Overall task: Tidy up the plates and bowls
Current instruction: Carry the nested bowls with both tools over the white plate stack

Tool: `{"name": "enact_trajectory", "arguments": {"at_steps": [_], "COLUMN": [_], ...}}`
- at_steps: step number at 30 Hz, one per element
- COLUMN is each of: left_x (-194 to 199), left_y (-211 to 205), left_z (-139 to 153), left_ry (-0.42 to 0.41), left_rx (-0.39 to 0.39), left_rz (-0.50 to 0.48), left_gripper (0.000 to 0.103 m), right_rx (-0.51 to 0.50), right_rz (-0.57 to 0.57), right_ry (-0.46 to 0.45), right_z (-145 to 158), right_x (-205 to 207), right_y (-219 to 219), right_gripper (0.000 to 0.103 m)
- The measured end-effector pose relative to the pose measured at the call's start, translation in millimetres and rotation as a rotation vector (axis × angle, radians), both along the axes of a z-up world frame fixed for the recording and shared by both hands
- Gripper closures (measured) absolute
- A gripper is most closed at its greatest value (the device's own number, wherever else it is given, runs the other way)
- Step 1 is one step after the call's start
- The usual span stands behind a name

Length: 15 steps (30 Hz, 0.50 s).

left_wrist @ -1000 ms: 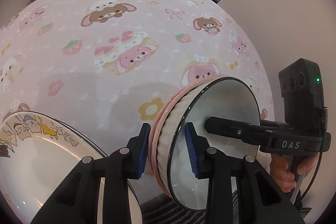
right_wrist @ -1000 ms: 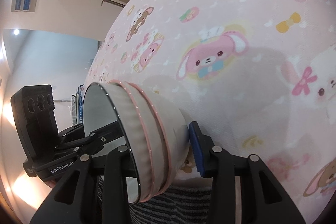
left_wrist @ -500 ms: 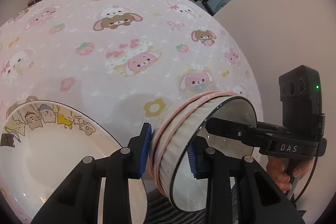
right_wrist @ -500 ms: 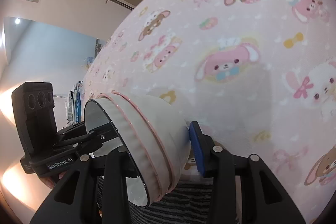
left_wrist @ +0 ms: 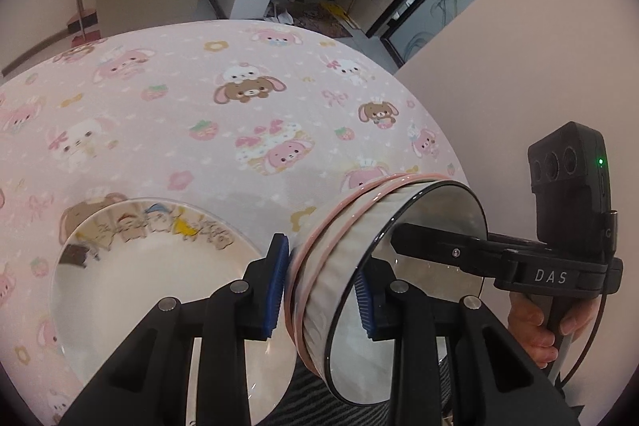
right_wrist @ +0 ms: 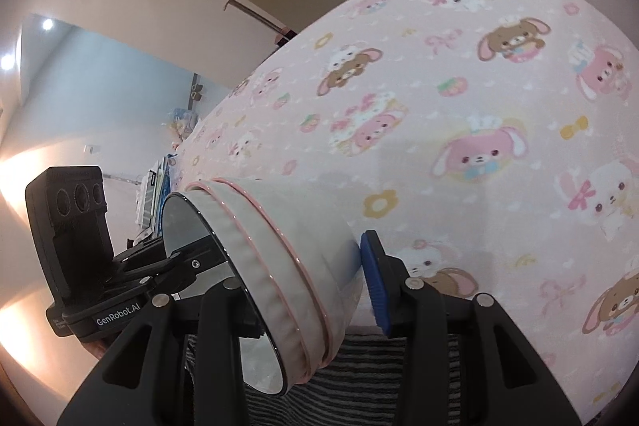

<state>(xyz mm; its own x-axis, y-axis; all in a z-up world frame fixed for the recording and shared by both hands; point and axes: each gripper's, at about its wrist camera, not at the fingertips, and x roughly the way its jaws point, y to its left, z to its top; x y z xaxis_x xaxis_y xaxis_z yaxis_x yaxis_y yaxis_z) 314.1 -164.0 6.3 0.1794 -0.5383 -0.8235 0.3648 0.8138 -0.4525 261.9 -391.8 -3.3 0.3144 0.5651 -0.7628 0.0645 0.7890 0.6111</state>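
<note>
Above the near edge of the table, a stack of bowls (left_wrist: 343,266) hangs tipped on its side, pinched across opposite walls: the left gripper (left_wrist: 321,290) clamps one side, the right gripper (right_wrist: 303,290) the other. At nine o'clock of the stack, in the left wrist view, a cartoon-printed plate (left_wrist: 120,282) lies on the pink tablecloth (left_wrist: 191,146), whose broad cloth toward twelve o'clock lies bare to its far edge.

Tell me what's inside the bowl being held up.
Inside the bowl show one blue-padded finger of the left gripper and one black finger of the right gripper; each clamps the wall. No food shows. The bowl's bottom is partly hidden behind those fingers.
</note>
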Motion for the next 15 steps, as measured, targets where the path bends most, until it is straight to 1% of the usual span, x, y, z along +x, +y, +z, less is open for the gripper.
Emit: {"name": "enact_trajectory", "arguments": {"at_steps": [2,7,10,15], "left_x": [-2,-10,-16,-25], "left_y": [16,53,79,119], "left_z": [3,5,-3,-17], "left_ry": [0.001,-0.001,0.022,0.058], "left_rx": [-0.013,0.006,0.009,0.052], "left_rz": [0.020,0.068,0.104,0.160], "left_gripper": [0.070,0.070,0.070,0.070], "right_rx": [-0.003,0.016,0.015,0.038], "right_rz": [0.018,0.074,0.133,0.207], "right_ry": [-0.002,0.022,0.024,0.076], "right_z": [3,-3,-9,-33], "right_x": [0,3,6,8], "right_y": [13,52,78,121], "right_gripper": [0.064,0.064,0.064,0.064]}}
